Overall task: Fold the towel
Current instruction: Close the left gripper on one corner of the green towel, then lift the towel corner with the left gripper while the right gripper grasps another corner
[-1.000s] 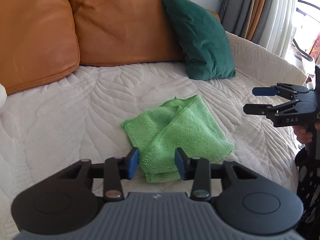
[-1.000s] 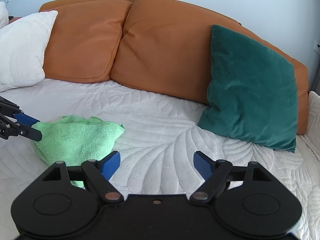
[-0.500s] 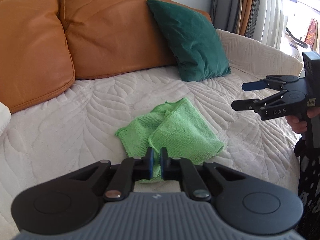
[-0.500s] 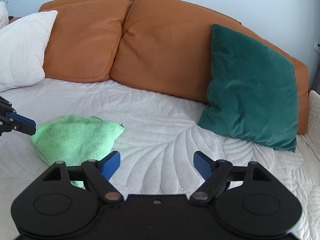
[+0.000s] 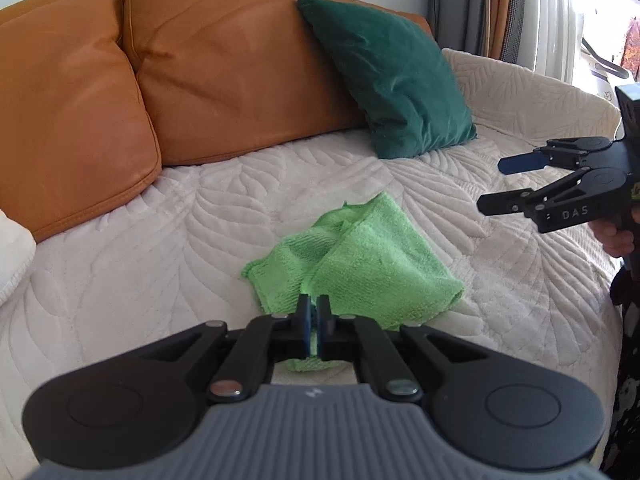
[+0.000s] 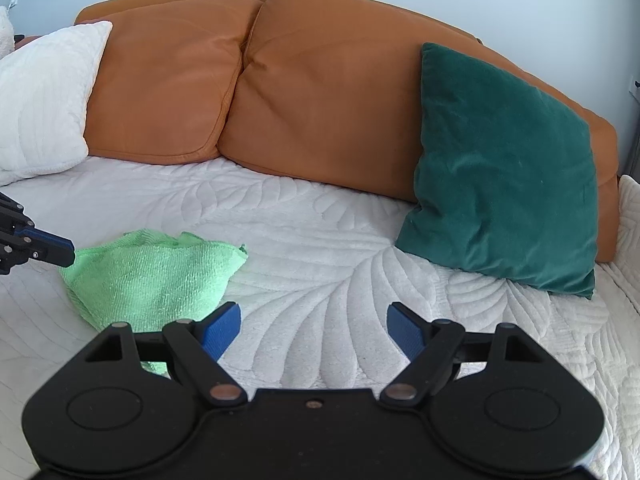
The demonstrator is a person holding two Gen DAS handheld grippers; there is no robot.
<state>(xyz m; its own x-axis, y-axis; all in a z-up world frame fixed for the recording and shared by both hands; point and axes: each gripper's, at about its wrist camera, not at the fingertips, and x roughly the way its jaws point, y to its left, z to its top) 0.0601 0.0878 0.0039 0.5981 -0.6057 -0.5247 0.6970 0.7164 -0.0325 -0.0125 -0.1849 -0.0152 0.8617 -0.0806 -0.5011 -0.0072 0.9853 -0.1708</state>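
A green towel (image 5: pixel 360 268) lies folded in a small bundle on the white quilted sofa seat (image 5: pixel 160 264); it also shows in the right wrist view (image 6: pixel 152 276). My left gripper (image 5: pixel 313 320) is shut and empty, held just above the towel's near edge. It also shows in the right wrist view (image 6: pixel 64 254) at the far left. My right gripper (image 6: pixel 314 330) is open and empty, over the seat to the right of the towel. It also shows in the left wrist view (image 5: pixel 492 184), held in a hand.
Two orange back cushions (image 6: pixel 320 92) line the rear. A dark green pillow (image 6: pixel 508 168) leans at the right and a white pillow (image 6: pixel 40 100) at the left. Curtains (image 5: pixel 480 4) hang beyond the sofa's right end.
My left gripper closed from open to shut with nothing in it and pulled back and up from the towel. The towel and my right gripper stayed in place.
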